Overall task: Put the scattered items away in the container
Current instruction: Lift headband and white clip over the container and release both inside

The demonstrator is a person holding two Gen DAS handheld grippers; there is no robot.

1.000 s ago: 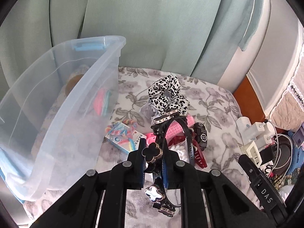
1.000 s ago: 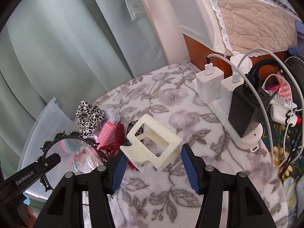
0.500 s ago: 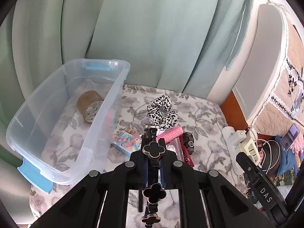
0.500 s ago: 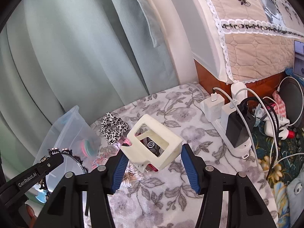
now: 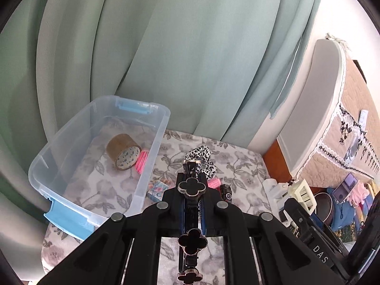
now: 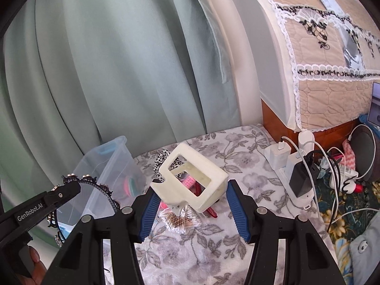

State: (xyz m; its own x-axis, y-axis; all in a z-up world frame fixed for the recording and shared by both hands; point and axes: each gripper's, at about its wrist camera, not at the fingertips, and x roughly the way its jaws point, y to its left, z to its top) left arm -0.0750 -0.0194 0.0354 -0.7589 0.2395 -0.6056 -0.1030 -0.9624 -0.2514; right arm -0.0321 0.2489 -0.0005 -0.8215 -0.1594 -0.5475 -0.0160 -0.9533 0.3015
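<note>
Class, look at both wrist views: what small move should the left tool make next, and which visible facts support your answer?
Probably swing the left tool leftward until it is over the clear bin, then open it. It is shut on the black clover headband, held above the floral cloth to the right of the bin, which already holds a tape roll.

The headband (image 5: pixel 192 213) runs off the left view's bottom edge.
</note>
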